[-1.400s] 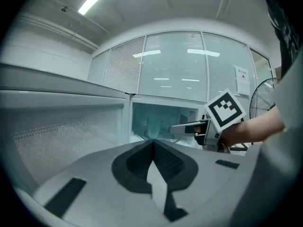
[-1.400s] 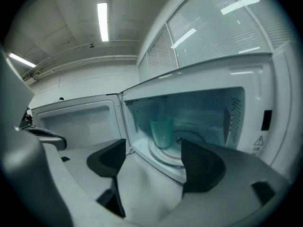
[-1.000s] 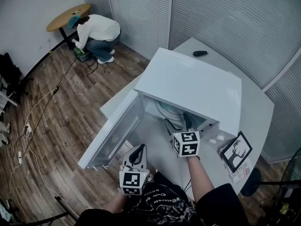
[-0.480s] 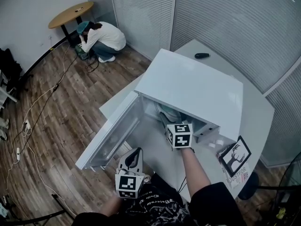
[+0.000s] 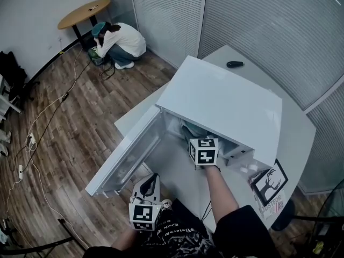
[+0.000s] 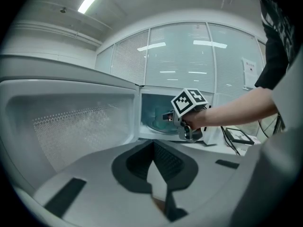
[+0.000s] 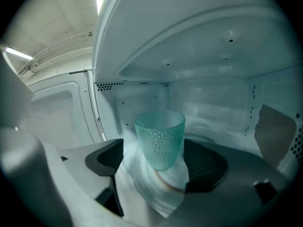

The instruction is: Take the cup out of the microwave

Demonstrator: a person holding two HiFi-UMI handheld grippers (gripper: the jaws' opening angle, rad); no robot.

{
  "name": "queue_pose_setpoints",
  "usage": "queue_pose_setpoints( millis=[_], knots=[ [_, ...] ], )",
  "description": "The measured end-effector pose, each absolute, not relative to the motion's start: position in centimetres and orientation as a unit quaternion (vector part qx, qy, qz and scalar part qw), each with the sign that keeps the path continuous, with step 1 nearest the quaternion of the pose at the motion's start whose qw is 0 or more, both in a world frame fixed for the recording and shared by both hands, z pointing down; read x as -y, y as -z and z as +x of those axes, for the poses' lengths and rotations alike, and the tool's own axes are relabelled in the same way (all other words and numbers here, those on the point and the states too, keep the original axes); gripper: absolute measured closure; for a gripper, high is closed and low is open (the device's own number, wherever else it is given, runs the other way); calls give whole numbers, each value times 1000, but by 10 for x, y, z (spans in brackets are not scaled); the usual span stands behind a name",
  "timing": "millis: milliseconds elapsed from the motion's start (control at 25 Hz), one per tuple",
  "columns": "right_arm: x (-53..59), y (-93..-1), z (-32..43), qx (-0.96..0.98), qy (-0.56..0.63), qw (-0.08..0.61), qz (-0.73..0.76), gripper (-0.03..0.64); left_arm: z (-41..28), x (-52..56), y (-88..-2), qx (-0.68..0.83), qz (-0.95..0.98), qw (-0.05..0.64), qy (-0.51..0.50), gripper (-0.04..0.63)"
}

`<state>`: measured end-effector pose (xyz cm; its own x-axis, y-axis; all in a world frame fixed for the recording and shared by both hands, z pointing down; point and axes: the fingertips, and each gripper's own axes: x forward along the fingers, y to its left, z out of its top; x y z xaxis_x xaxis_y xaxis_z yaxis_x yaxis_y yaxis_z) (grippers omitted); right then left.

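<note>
A teal dimpled glass cup stands upright on the turntable inside the white microwave, whose door hangs open to the left. My right gripper reaches into the cavity; only its marker cube shows in the head view. Its jaws have just been opening and now stand wide, one pad on each side of the cup's base, not pressing it. My left gripper is held low by the person's body in front of the door, fingertips together and empty. It looks toward the right gripper.
The microwave sits on a white table with a framed deer picture at its right and a small black object at the back. A person crouches by a round wooden table. Cables run over the wood floor.
My right gripper has moved forward, deeper into the microwave's opening. The left gripper has sunk slightly toward the person's body.
</note>
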<state>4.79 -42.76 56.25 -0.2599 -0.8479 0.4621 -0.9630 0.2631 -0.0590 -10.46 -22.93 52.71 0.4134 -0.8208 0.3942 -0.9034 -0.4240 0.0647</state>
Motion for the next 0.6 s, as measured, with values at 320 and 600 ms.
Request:
queue_pose_setpoints(
  millis=[320, 600],
  knots=[
    [440, -571, 48, 772, -164, 178, 588, 238, -102, 229, -529, 515, 831, 135, -162, 592],
    [447, -579, 48, 771, -160, 193, 585, 238, -104, 223, -536, 505, 832, 149, -174, 592]
  ],
)
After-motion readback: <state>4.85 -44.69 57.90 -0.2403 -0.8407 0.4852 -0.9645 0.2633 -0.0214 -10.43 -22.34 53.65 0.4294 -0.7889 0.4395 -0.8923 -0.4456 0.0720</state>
